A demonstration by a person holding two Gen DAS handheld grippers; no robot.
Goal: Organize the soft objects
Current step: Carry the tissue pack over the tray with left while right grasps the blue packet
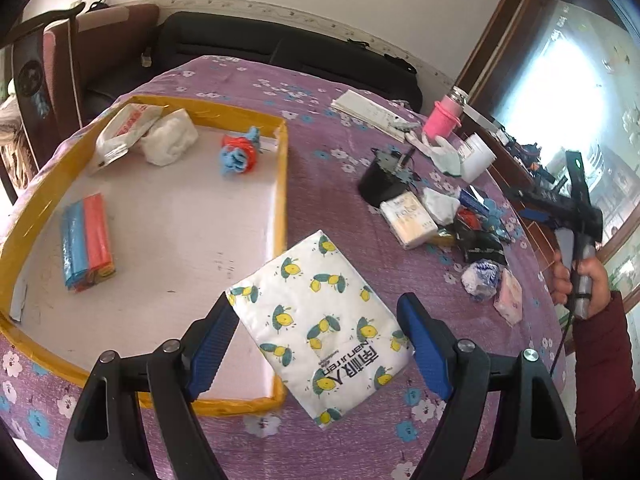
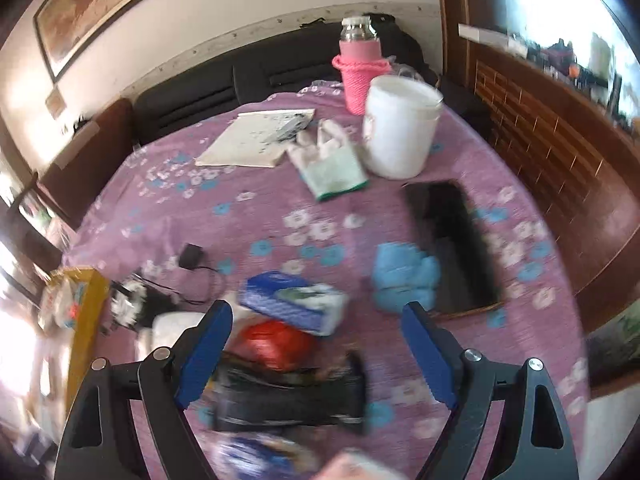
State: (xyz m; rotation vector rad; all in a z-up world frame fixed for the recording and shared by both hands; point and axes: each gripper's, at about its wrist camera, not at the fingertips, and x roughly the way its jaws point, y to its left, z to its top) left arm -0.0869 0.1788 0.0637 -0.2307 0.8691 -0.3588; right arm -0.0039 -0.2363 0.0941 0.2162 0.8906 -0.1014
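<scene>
Purple flowered cloth [image 1: 320, 128] is spread over the surface. Yellow-rimmed tray [image 1: 282, 184] is set toward its left edge. Lemon-print tissue pack [image 1: 320, 332] is laid across the tray's near right corner, half on the rim, its long axis running diagonally from near right to far left. Left tool [image 1: 318, 344] is held wide apart above the pack, gripping nothing. Right tool [image 2: 316, 356] is likewise spread and empty over a blurred black packet [image 2: 288, 400].
</scene>
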